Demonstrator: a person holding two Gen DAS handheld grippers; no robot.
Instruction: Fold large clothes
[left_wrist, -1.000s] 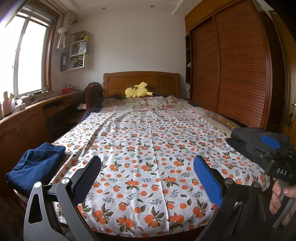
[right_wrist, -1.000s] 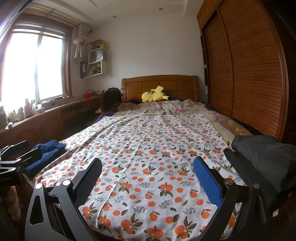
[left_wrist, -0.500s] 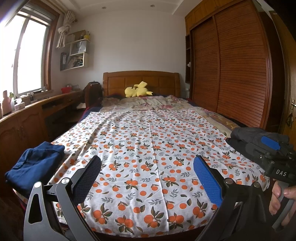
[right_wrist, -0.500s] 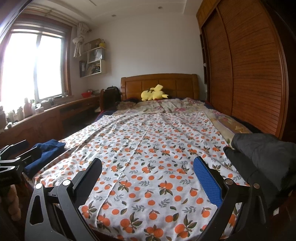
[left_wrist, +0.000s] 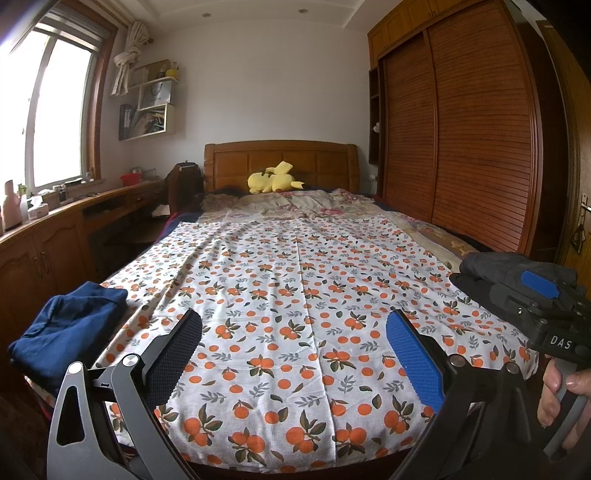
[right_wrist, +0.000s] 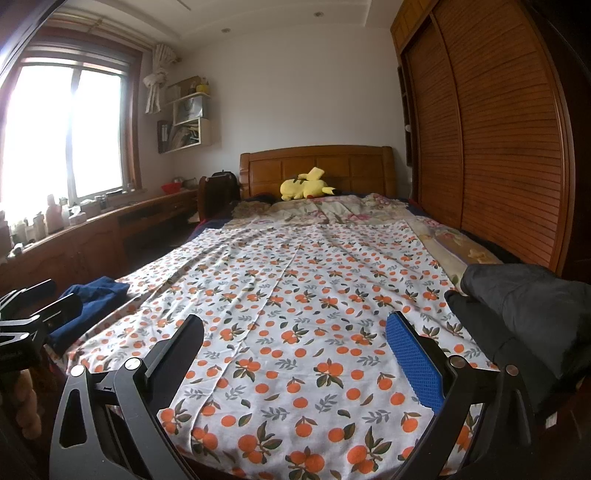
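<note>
A folded navy garment (left_wrist: 70, 325) (right_wrist: 88, 299) lies at the bed's left front corner. A dark grey garment (right_wrist: 532, 314) (left_wrist: 491, 264) is heaped at the right front corner. Between them spreads the white sheet with orange fruit print (left_wrist: 295, 295) (right_wrist: 295, 306). My left gripper (left_wrist: 295, 354) hovers open above the foot of the bed, holding nothing. My right gripper (right_wrist: 295, 354) is open too, close to the left of the grey garment. In the left wrist view, a hand (left_wrist: 561, 387) grips the right gripper's handle; that gripper's fingers are out of frame there.
A yellow plush toy (left_wrist: 273, 181) rests by the wooden headboard (left_wrist: 280, 162). A slatted wooden wardrobe (left_wrist: 461, 147) lines the right side. A wooden counter (left_wrist: 48, 236) with bottles runs under the window on the left. Rumpled bedding lies near the pillows.
Both views have drifted slightly back and up from the bed's foot. Both grippers stay open and the garments have not moved.
</note>
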